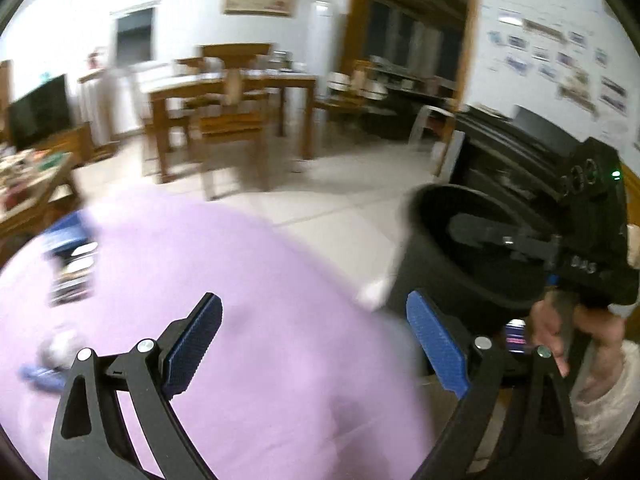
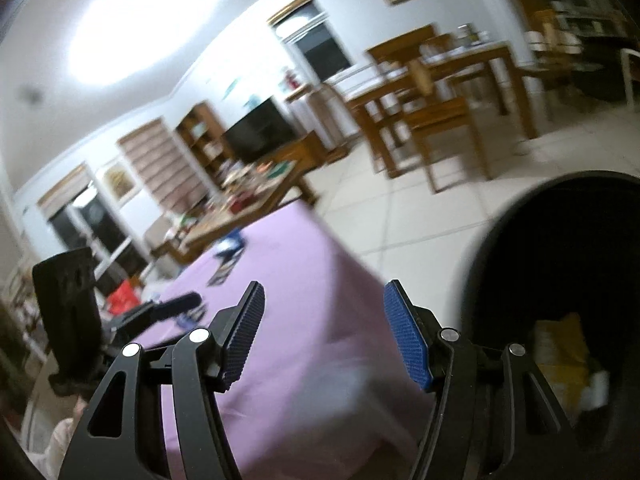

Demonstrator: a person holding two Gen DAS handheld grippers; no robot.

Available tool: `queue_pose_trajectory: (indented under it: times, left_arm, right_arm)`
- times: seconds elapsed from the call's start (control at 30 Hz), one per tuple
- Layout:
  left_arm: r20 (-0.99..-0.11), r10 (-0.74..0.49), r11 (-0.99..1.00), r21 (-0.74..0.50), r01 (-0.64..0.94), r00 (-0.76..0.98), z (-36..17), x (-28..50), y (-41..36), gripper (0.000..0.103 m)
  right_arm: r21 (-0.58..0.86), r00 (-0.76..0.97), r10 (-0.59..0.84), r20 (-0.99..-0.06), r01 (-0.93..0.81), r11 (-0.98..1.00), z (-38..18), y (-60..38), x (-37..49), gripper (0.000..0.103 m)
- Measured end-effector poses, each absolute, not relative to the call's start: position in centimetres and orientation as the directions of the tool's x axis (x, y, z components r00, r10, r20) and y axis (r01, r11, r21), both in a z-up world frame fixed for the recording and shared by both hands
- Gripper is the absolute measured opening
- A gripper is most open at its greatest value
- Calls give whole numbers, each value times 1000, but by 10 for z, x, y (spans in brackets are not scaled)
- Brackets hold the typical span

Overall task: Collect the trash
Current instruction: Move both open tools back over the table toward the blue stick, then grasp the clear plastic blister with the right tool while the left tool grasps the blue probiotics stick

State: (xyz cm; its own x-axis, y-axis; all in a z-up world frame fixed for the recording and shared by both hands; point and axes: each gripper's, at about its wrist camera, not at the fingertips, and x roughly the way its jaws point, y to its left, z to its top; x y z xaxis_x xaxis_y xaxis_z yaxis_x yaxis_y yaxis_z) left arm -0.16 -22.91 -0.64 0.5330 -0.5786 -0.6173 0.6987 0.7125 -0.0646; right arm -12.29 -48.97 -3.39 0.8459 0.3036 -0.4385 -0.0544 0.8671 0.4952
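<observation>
Both the left gripper (image 1: 314, 346) and right gripper (image 2: 324, 334) gape empty beside the upright black bin (image 2: 560, 248).

both grippers point slightly downward. left gripper (image 1: 314, 342) has its jaws spread wide, nothing between them; right gripper (image 2: 324, 334) is parted and empty too, a hand (image 1: 560, 328) clasping its handle.

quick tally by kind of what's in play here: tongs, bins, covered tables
tongs: 2, left tongs and right tongs, both open and empty
black bin: 1, with yellowish trash inside
purple-covered table: 1, a few blurred items lying on it, too smeared to count
total: 4
</observation>
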Motion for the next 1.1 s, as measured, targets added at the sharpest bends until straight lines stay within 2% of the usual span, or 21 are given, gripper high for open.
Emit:
queue_pose_trajectory:
  times: [0.23,0.43,0.5,0.8,1.0,1.03,1.1]
  left_arm:
    - [-653,-366,851,55,523,663,-12,41,-112,93]
    - [-699,-285,692,324,646,656,-30,70,-74,93]
    - [-712,-282,640,360,679,643,-37,71,-72,93]
    - [-771,-330,523,331,785,545,-52,96,-69,92]
    - [-760,-361,519,317,794,540,-54,91,-72,91]
    - [-751,-362,523,327,787,553,-54,90,-74,91]
    - [-738,-355,529,348,774,574,-55,89,-78,89]
  right_arm:
    - [439,740,449,-501,-230,869,-25,-360,-48,63]
    - [401,636,532,-558,-355,845,-21,-263,9,62]
    - [379,605,542,-584,-388,840,-24,-233,28,62]
    - [276,543,474,-693,-408,870,-61,-181,76,62]
    - [263,523,465,-715,-416,871,-72,-170,95,62]
    - [246,522,452,-724,-417,875,-73,-167,98,56]
    - [229,517,438,-736,-420,878,-76,-164,103,52]
